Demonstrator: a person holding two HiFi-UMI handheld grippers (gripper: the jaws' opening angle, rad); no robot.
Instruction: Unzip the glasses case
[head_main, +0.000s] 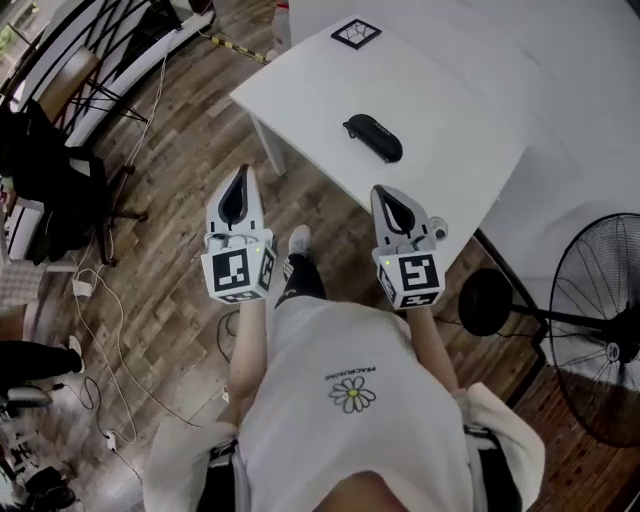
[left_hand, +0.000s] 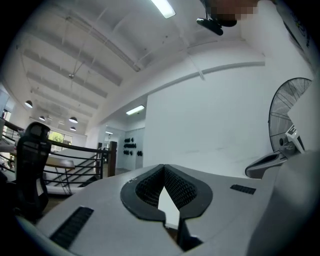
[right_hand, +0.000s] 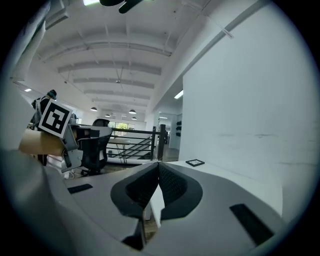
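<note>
The black glasses case lies closed on the white table, near its middle. Both grippers are held short of the table's near edge, over the wooden floor. My left gripper sits left of the table corner, its jaws meeting at the tips with nothing between them. My right gripper is just in front of the table edge, below the case, also shut and empty. Neither gripper view shows the case.
A square marker tile lies at the table's far end and shows in the right gripper view. A standing fan is at the right. Chairs and cables occupy the floor at left.
</note>
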